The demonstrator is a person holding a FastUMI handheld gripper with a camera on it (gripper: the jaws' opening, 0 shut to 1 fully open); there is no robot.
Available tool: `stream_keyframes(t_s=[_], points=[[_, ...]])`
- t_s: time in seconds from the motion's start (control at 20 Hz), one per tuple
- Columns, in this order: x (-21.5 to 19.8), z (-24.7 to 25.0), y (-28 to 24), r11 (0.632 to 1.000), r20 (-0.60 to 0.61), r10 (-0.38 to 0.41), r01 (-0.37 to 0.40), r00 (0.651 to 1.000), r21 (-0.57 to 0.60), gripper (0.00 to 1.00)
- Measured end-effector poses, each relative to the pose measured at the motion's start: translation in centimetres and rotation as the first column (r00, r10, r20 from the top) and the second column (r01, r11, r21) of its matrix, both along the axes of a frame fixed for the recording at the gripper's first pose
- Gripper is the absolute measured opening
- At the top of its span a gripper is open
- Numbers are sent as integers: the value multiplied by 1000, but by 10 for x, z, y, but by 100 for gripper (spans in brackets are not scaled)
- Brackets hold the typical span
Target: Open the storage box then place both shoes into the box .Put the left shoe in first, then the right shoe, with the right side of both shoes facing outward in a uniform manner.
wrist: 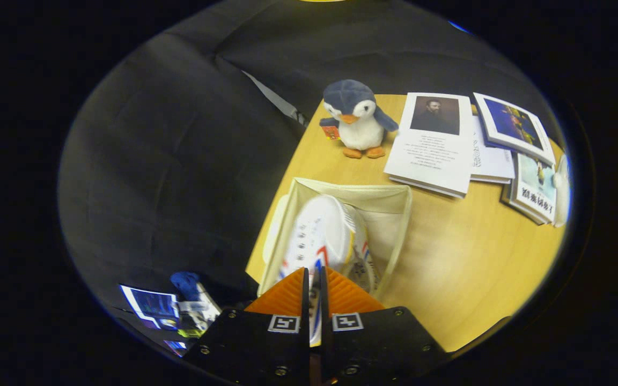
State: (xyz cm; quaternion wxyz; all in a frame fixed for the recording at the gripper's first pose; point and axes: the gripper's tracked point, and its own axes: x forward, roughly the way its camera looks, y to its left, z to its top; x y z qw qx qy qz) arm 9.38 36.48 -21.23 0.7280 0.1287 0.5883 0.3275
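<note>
Wooden table [448,257] under open fabric box [395,199], gripper [315,281] pinched on thin heel edge of white shoe [322,236] hanging into it; likely light, upper floppy, firmest hold probably at heel collar.

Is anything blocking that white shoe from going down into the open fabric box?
Nothing visible does. The gripper is shut on the white shoe, which hangs over the open storage box and already dips inside it. The plush penguin and books sit beyond the box.
</note>
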Motion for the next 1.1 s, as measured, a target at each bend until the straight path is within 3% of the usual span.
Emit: stream_keyframes(t_s=[0.05, 0.1, 0.2, 0.55, 0.6, 0.65, 0.7, 0.85, 0.9, 1.0, 1.1], points=[[3, 9, 7, 999, 0, -15, 15, 1000, 45, 11], [7, 8, -1, 999, 27, -14, 13, 1000, 45, 24], [18, 11, -13, 1000, 106, 1, -2, 994, 10, 40], [23, 45, -48, 999, 270, -41, 42, 962, 2, 42], [26, 52, -59, 998, 310, -50, 55, 950, -5, 60], [29, 57, -70, 997, 350, -61, 71, 935, -16, 66], [30, 65, -79, 996, 390, -71, 88, 918, -26, 78], [39, 89, -112, 986, 523, -109, 157, 845, -48, 86], [43, 98, -124, 980, 573, -128, 192, 809, -52, 97], [44, 123, -150, 966, 663, -170, 255, 729, -32, 97], [45, 156, -173, 951, 751, -211, 309, 626, 9, 97]])
